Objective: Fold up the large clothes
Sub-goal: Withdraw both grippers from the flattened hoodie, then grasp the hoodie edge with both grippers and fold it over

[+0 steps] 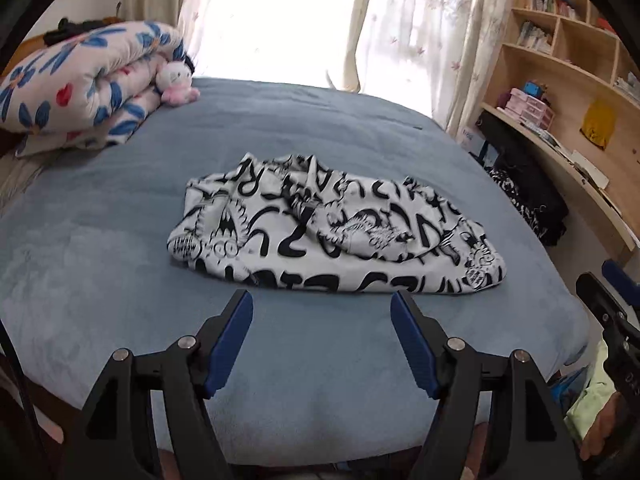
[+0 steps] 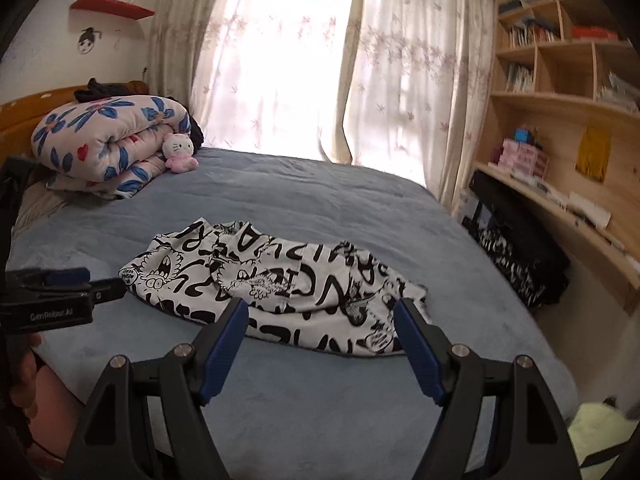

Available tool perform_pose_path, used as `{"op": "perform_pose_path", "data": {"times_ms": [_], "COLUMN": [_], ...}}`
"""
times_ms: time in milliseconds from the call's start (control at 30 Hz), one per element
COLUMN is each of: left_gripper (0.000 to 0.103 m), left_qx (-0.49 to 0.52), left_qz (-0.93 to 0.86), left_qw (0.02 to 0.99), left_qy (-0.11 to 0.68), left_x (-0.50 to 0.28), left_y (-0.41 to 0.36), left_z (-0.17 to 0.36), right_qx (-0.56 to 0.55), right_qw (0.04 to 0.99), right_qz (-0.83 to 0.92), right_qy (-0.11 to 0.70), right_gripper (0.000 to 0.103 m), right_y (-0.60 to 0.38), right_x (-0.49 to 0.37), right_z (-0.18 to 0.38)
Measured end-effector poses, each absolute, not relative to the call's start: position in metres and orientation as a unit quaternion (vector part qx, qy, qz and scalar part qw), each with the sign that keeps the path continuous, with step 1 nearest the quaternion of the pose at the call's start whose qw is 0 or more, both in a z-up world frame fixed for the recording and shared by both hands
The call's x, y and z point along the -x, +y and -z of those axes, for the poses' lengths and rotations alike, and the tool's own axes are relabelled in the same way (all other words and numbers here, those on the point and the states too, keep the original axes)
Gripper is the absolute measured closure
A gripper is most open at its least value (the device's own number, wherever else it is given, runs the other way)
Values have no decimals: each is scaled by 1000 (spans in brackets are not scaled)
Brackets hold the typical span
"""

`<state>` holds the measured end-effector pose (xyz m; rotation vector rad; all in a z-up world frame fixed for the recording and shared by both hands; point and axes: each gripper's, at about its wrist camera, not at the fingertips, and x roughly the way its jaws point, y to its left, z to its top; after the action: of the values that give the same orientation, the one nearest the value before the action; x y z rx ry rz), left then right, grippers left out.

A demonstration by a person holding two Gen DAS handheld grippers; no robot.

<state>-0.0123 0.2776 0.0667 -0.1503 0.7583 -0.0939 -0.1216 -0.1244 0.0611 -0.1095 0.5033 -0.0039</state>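
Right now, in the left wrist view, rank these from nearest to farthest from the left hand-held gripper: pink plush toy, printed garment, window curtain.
From the left hand-held gripper:
1. Printed garment, just ahead, mid-bed.
2. Pink plush toy, far left, against the folded quilt.
3. Window curtain, beyond the bed.

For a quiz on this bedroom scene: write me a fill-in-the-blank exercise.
1. The black-and-white printed garment lies on the ____ bedspread.
2. Both the left hand-held gripper and the right hand-held gripper hold ____.
3. The plush toy leans against the folded ____ quilt.

Missing words: blue; nothing; floral
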Motion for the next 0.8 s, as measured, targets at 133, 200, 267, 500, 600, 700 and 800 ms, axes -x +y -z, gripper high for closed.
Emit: {"op": "perform_pose_path", "data": {"times_ms": [133,200,267,500,600,700,800], "left_gripper": [33,33,33,33,33,33,33], "left_qx": [93,110,127,195,225,253,277], "left_qz": [38,36,35,27,24,19,15], "left_qw": [918,911,905,873,859,847,841], "left_qy": [384,395,405,445,459,467,465], "left_x": [-1,-12,-23,-71,-94,-115,-135], "left_y": [288,294,300,322,334,347,361], "left_z": [-46,-33,-19,36,64,86,106], "right_qx": [11,-10,-28,-34,-25,-21,-19], "right_qw": [963,959,956,950,950,949,948], "right_qz": [9,9,5,-16,-23,-29,-33], "right_qy": [270,282,292,311,311,312,316], "right_gripper": [27,27,28,28,28,28,28], "right_y": [-134,-139,-143,-135,-126,-115,-107], "right_x": [105,94,84,37,16,-9,-36], "right_z": [-40,-28,-18,16,24,33,42]}}
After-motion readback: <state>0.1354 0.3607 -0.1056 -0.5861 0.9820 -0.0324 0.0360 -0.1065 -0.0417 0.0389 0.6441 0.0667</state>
